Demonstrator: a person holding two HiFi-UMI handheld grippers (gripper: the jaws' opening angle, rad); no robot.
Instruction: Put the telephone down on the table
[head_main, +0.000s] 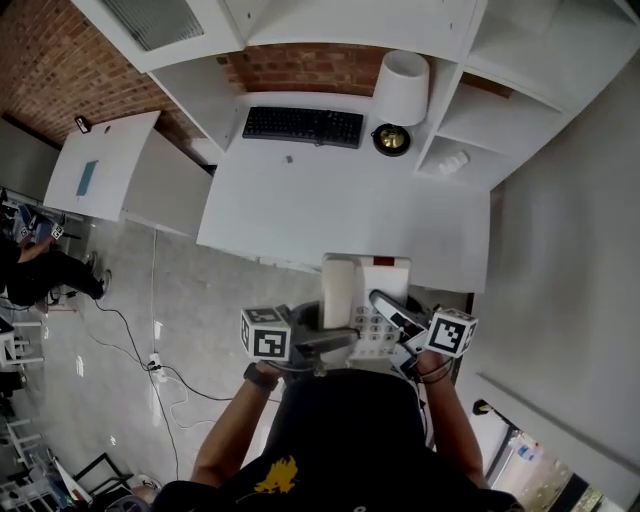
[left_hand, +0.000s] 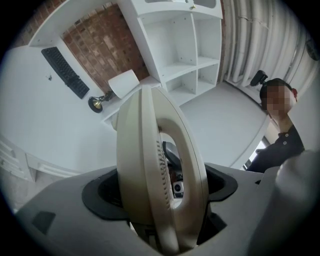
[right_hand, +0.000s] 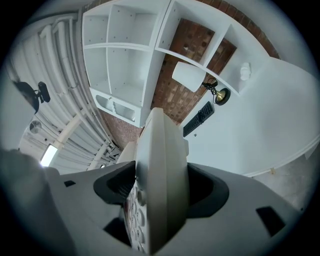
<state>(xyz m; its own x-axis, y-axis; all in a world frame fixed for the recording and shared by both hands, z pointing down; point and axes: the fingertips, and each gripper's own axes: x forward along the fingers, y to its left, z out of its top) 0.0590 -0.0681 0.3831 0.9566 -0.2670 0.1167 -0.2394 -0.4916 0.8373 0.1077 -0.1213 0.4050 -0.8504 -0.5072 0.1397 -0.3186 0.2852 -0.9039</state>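
Note:
A cream telephone (head_main: 365, 300) with its handset on the left hangs in front of my body, its far end over the front edge of the white table (head_main: 340, 205). My left gripper (head_main: 330, 342) is shut on the handset side, and the curved cream handset (left_hand: 160, 165) fills the space between its jaws. My right gripper (head_main: 396, 316) is shut on the telephone's right side. The telephone body (right_hand: 162, 170) stands edge-on between the right jaws, with its keys (right_hand: 134, 212) facing left. I cannot tell whether the telephone touches the table.
At the back of the table lie a black keyboard (head_main: 302, 126) and a lamp with a white shade (head_main: 402, 88) on a brass base (head_main: 391, 139). White shelves (head_main: 520, 110) stand to the right. A low white cabinet (head_main: 100, 165) stands left. A person (left_hand: 280, 130) is nearby.

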